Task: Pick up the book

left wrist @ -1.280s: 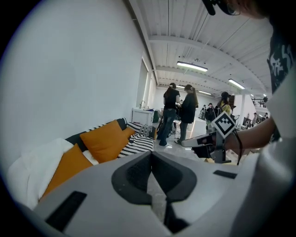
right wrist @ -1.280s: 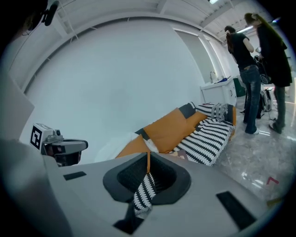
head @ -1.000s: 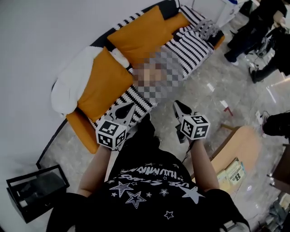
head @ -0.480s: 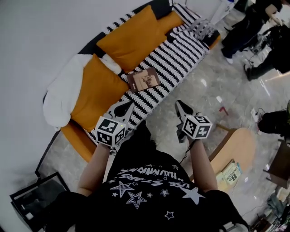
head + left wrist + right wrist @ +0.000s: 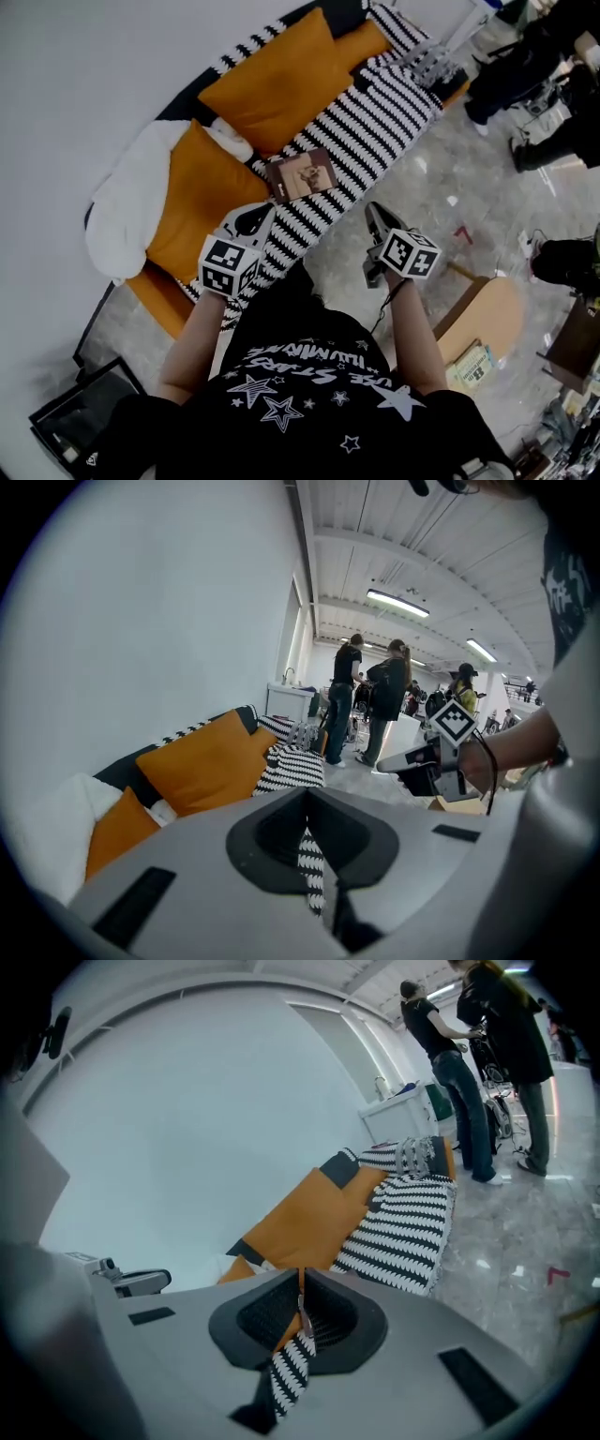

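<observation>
Book lies flat on the striped sofa cover, beyond both grippers. Left gripper and right gripper: clenched, empty, apart from it. Step judged: approach. Next move calls for parting the jaws, then reaching.

**Striped Sofa and Its Load**

An orange sofa carried a black-and-white zigzag-striped throw. A thin brown book lay flat on the throw, near two large orange cushions. A white pillow lay at the sofa's near end.
</observation>
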A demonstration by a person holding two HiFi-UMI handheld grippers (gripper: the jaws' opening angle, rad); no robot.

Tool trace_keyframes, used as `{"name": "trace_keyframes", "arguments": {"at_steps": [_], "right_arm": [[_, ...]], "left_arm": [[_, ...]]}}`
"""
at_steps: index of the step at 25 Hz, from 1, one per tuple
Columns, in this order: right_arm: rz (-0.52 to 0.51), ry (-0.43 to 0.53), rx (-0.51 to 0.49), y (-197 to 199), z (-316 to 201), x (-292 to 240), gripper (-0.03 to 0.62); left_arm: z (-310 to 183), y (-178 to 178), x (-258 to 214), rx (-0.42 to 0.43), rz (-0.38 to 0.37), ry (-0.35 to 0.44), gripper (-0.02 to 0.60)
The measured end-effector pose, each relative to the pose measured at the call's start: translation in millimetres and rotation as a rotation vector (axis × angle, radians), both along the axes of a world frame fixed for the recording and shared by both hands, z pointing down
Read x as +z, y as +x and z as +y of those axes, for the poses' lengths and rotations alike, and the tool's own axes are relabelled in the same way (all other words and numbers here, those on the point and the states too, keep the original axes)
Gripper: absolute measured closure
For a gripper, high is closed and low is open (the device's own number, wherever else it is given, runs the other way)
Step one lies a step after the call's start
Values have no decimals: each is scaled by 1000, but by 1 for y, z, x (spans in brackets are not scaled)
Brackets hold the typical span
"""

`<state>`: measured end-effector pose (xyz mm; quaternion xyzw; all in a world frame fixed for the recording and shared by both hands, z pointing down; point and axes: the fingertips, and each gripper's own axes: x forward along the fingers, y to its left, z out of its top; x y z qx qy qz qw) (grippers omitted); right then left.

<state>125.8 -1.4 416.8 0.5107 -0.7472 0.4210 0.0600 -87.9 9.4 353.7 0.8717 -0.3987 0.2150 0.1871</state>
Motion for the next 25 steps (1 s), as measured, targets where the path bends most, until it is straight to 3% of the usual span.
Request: {"name": "trace_keyframes", "arguments": {"at_steps": [5,9,12,15,22,25], "right_arm": [[22,-49,2,-6,-15,13,560],[-40,-83,53,-6,-34,23,560],[-66,-148,119,3,-34,44,560],[-45,-183,113,9,-35,62,560],[-51,-276,80,13,-52,125,560],[-117,-324,91,9,-51,154,560]], "left_arm": [[-28,-5,14,14,12,-24,577],[-49,-6,27,42,16,-39,577],[-55,1,42,84,-6,-68,577],[-60,14,55,104,-15,-89,577],[-88,22,98,36,-17,-134,577],[-91,28,122,33,-39,-162,577]]}}
